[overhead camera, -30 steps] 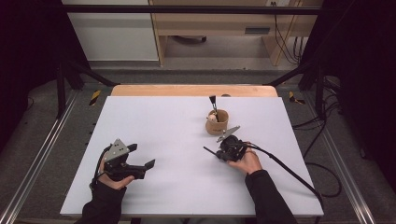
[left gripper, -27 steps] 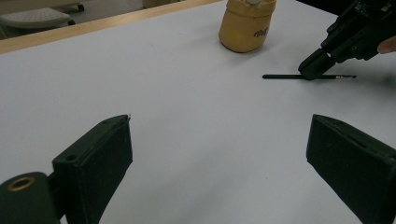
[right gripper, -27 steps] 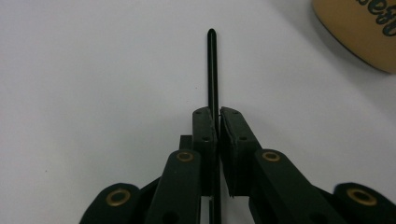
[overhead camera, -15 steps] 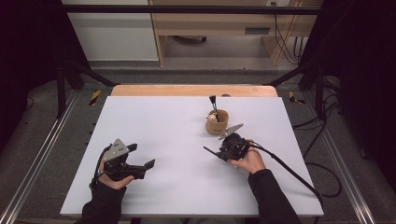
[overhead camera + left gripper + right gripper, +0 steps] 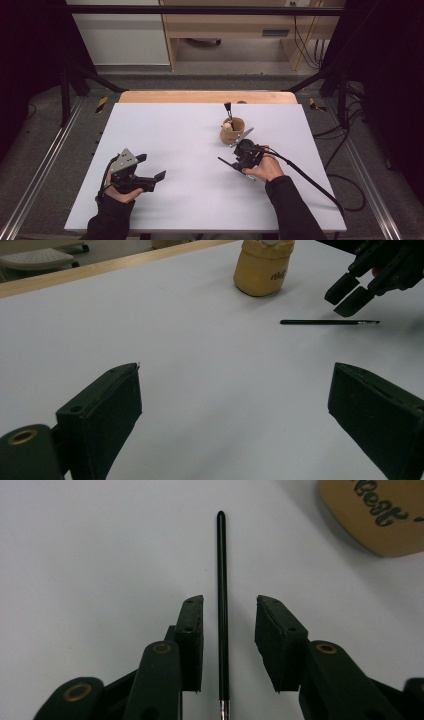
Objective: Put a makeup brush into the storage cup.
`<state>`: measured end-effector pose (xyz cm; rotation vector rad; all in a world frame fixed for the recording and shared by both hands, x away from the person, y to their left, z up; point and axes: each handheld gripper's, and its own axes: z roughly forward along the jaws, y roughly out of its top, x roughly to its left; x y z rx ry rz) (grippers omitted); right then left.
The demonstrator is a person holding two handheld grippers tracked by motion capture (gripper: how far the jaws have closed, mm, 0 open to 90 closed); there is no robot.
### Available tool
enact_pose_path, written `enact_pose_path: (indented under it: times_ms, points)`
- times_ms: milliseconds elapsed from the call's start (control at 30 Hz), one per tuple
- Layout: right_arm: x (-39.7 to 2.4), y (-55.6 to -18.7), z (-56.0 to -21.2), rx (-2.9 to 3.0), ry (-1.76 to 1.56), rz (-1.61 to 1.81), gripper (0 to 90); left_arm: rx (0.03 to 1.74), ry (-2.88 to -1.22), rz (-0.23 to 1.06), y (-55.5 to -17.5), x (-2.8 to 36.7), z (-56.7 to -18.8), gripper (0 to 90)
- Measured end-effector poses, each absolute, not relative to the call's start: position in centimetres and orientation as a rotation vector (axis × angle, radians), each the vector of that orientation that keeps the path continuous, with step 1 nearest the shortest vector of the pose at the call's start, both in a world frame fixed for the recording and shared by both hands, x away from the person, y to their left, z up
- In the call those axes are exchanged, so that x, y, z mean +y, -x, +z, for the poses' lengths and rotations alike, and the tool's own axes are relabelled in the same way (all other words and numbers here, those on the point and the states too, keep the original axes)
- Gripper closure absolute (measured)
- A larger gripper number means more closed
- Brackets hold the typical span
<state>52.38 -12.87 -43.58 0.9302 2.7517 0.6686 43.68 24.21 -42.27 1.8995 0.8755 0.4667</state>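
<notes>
A thin black brush [image 5: 221, 605] is seen lying flat on the white worktop [image 5: 175, 135], just beside the tan cup [image 5: 232, 131] at about its 5 o'clock in the high view, with its rounded handle end pointing away at 12 o'clock in the right gripper view and a metal ferrule just visible at 6 o'clock. It is judged to be light, stiff and narrow, with a smooth handle that could roll or slip sideways under uneven pressure; a hold across the middle of the handle, ahead of the ferrule, would seem best, with the pads closed squarely so that it is not flicked away. The right claw [image 5: 227, 640] is set narrowly apart astride the handle, one pad on either side, and no contact can be made out. A second dark brush [image 5: 228, 112] is seen standing in the cup, together with something pale that cannot be identified. The left claw [image 5: 150, 172] is held wide and empty, low over bare worktop toward 8 o'clock, well apart from the cup, and is aimed toward the lying brush.
</notes>
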Motion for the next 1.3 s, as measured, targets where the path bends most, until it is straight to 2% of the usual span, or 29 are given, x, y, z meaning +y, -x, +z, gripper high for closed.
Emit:
enact_pose_path:
  times_ms: [533, 833, 1300]
  points:
    - [-12.4, -52.9, -45.1, 2.816, -0.952, 0.545, 75.1, 0.874, -1.908, 0.463, -43.7, 24.1, -42.4, 6.3]
    - [-12.3, -52.7, -45.2, 2.825, -0.929, 0.537, 85.2, 0.872, -1.911, 0.464, -43.7, 24.1, -42.4, 6.3]
    - [-12.3, -52.5, -45.0, 2.832, -0.943, 0.57, 85.6, 0.87, -1.91, 0.465, -43.7, 24.1, -42.3, 6.3]
